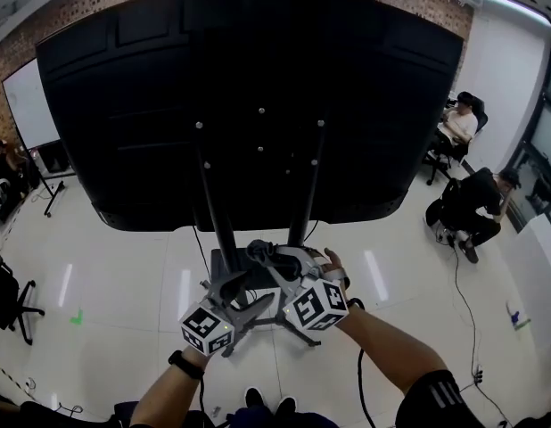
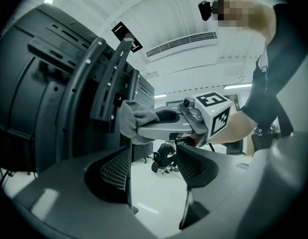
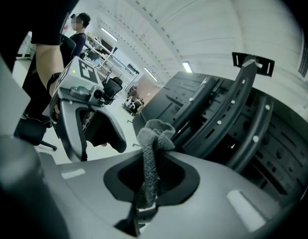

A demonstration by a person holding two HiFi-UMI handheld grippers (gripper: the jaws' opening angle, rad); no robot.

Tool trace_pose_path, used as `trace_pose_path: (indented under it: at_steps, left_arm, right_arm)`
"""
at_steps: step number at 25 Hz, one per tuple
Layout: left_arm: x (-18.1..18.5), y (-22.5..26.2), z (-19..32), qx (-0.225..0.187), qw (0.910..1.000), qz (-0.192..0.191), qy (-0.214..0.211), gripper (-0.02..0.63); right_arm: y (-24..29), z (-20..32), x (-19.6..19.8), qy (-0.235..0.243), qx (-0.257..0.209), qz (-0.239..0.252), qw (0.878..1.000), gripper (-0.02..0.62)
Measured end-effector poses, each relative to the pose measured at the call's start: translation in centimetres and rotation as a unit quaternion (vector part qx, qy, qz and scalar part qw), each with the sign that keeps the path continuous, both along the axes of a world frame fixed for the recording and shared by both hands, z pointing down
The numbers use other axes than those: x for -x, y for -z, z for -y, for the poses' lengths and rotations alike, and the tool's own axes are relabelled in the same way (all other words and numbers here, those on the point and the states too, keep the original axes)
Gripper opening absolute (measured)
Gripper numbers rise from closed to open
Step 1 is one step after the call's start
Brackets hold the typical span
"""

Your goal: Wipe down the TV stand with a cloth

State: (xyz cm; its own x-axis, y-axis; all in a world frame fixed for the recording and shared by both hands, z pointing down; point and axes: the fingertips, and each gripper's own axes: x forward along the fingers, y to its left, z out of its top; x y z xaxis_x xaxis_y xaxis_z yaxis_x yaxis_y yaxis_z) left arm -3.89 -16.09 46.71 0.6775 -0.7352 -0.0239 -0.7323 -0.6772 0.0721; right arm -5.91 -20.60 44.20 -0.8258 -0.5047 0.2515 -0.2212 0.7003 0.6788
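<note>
Just between the TV stand's (image 1: 220, 230) posts, right gripper (image 3: 144, 205) clamps the cloth (image 3: 155, 138); left gripper (image 2: 153, 163) gapes empty. Only the head view shows open floor (image 1: 124, 275) around.

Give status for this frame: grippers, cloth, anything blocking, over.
Right gripper shut on grey cloth; left gripper open, empty. Cloth up by TV stand upright, contact unclear. Nothing seen in the way.
</note>
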Motion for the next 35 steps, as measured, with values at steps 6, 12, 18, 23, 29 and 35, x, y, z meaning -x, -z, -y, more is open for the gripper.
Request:
trace_pose_path:
  at_steps: [6, 12, 18, 23, 29, 35]
  left_arm:
    - [0.1, 5.5, -0.4, -0.036, 0.9989, 0.015, -0.025, 0.313]
    - [1.1, 11.0, -0.7, -0.082, 0.9957, 0.021, -0.038, 0.313]
    - [1.3, 15.4, 0.0, -0.115, 0.9920, 0.031, -0.042, 0.311]
    - [0.3, 18.6, 1.7, -0.139, 0.9889, 0.043, -0.033, 0.310]
    - [-1.5, 21.0, 3.8, -0.155, 0.9865, 0.048, -0.020, 0.310]
    - [-2.7, 22.3, 5.4, -0.163, 0.9856, 0.046, -0.003, 0.308]
  right_arm:
    - [8.6, 0.6, -0.5, -0.025, -0.037, 0.034, 0.998, 0.037]
    - [15.3, 1.8, -1.9, -0.062, -0.047, 0.065, 0.995, 0.037]
    - [20.8, 3.9, -4.6, -0.097, -0.081, 0.063, 0.990, 0.037]
    - [25.4, 6.6, -6.5, -0.125, -0.133, 0.034, 0.983, 0.037]
    - [29.5, 9.7, -8.3, -0.143, -0.223, -0.048, 0.963, 0.037]
    - [29.4, 12.1, -7.7, -0.128, -0.279, -0.122, 0.944, 0.037]
